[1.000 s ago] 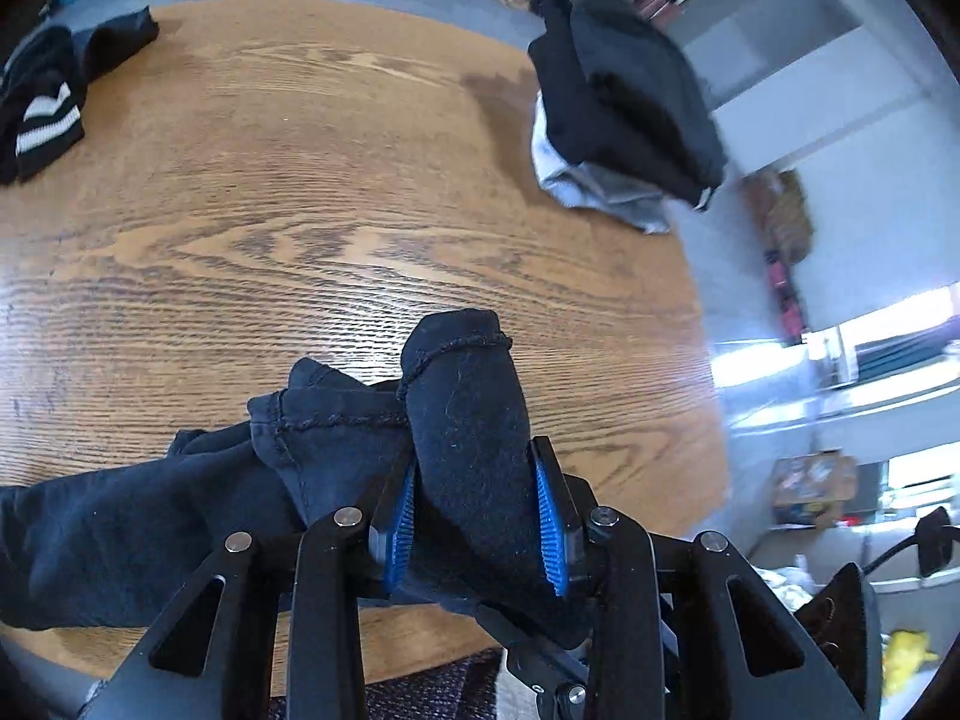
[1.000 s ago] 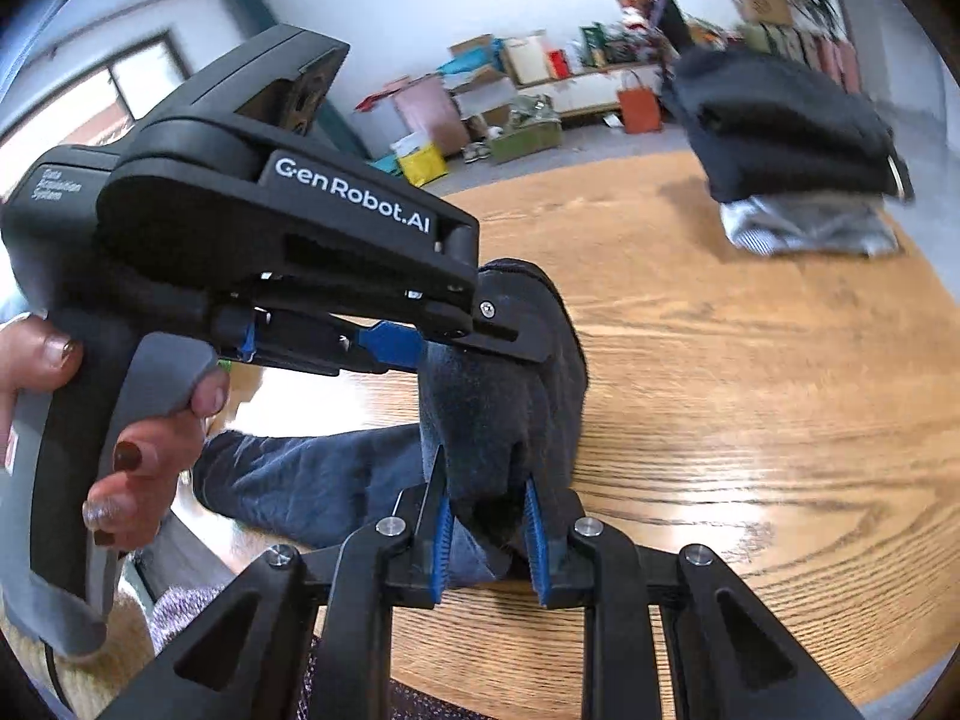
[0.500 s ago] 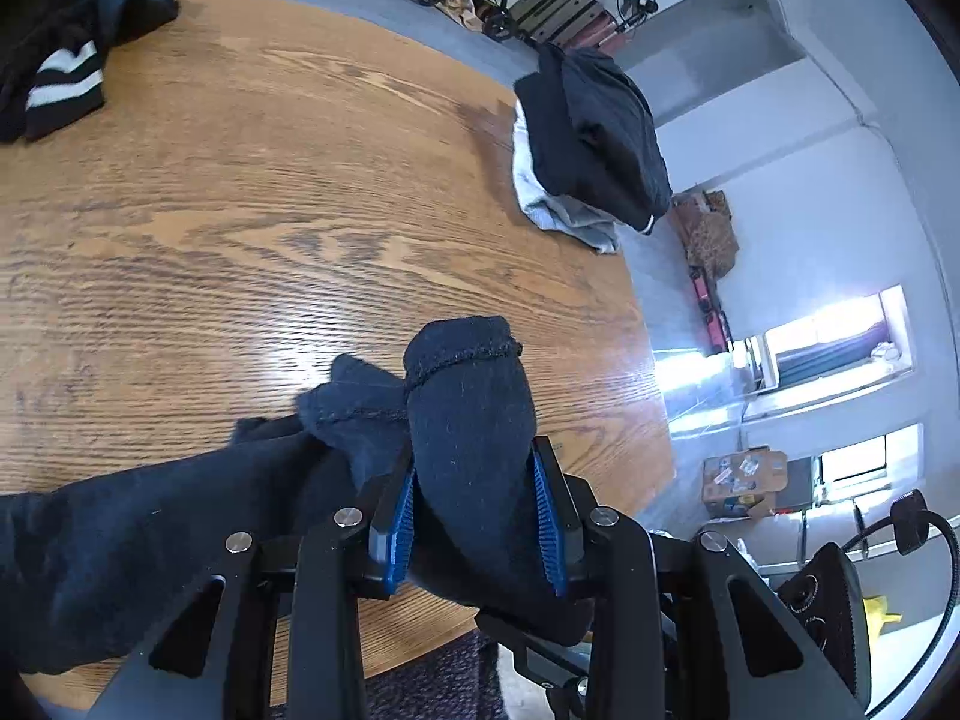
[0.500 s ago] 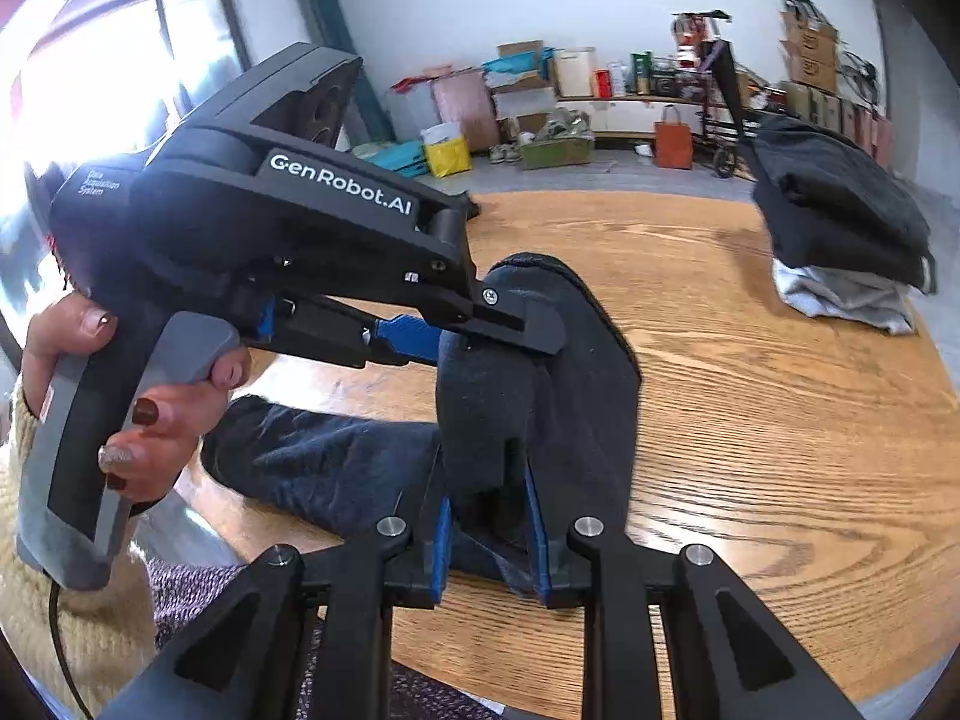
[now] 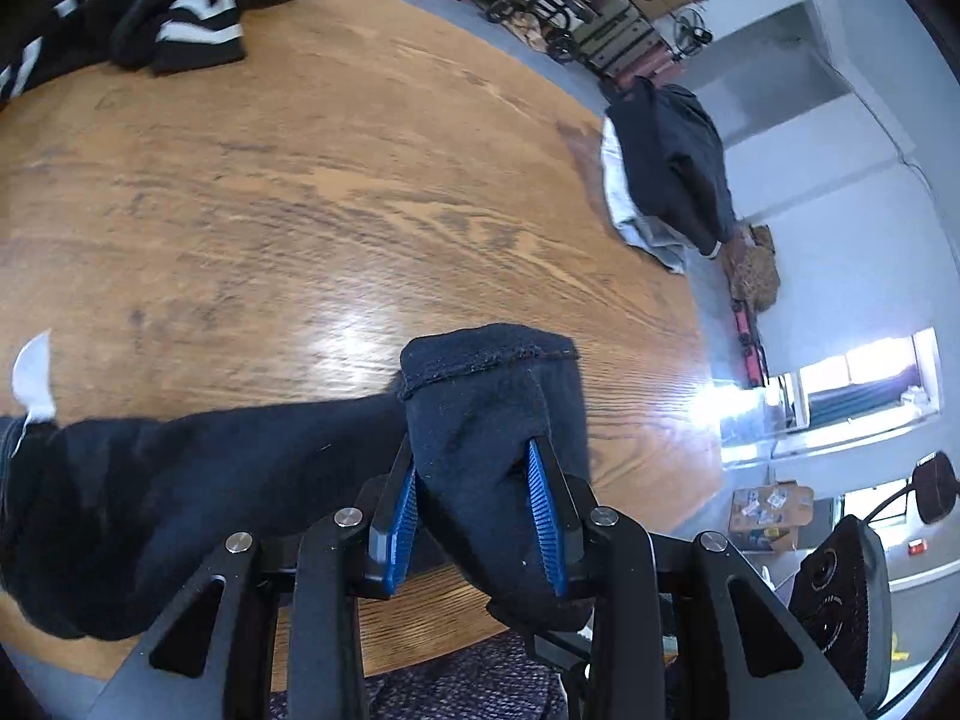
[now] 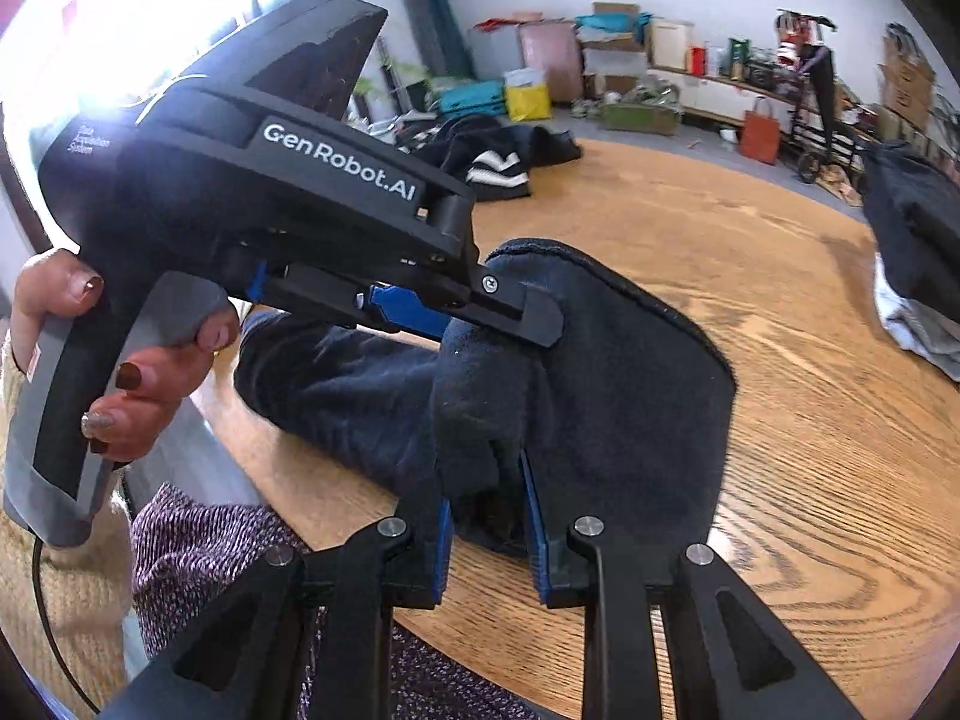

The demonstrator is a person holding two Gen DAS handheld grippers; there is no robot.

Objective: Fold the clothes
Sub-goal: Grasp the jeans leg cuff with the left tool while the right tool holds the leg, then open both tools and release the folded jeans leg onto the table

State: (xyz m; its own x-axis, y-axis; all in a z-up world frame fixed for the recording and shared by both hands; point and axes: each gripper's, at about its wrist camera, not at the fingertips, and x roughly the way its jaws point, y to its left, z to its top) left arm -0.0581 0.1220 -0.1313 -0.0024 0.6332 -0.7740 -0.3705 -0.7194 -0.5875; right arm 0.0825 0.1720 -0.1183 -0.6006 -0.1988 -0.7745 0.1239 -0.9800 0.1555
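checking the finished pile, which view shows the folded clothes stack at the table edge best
The left wrist view: the folded clothes stack shows whole there, a dark garment lying on a light grey one at the wooden table's far edge. The right wrist view catches only part of the stack, cut off at the picture's right border.

Navy garment (image 5: 198, 468), blue-padded black tools, black-and-white striped clothing (image 5: 180, 30), oak-brown table (image 5: 336, 180)

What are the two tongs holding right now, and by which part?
Both grip the same dark navy garment: the left tongs and right tongs each pinch a bunched fold near its stitched hem edge.
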